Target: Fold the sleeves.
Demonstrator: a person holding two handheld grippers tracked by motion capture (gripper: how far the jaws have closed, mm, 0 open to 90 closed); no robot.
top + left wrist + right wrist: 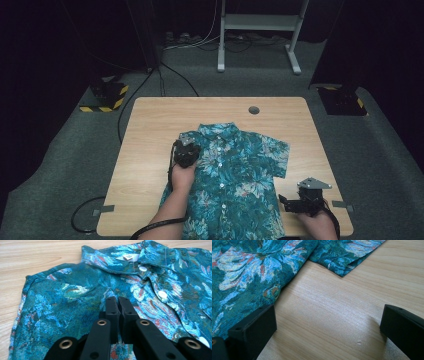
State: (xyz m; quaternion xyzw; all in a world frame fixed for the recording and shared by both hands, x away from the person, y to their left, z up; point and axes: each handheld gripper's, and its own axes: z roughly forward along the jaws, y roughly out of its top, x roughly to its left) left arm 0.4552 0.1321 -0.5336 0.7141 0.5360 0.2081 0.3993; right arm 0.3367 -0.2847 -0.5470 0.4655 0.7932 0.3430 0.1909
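Black jaws of the left tongs stand pressed together in the left gripper view, their tips down on the teal floral shirt; whether a pinch of cloth sits between them cannot be told. Just ahead of those tips the fabric rises in soft wrinkles toward the collar, where a small white label lies, and a row of white buttons runs down the placket to the right of the jaws. From the high view, the left tongs rest on the shirt's left shoulder area, close beside the collar, with the person's left hand behind them. The shirt lies flat, front up, on the wooden worktop, its hem reaching the near edge. The right tongs sit just off the shirt's right side, low over bare wood, jaws spread wide with nothing between them. In the right gripper view, the shirt's edge lies close by one jaw, and a sleeve corner lies ahead of the gap, on the worktop.
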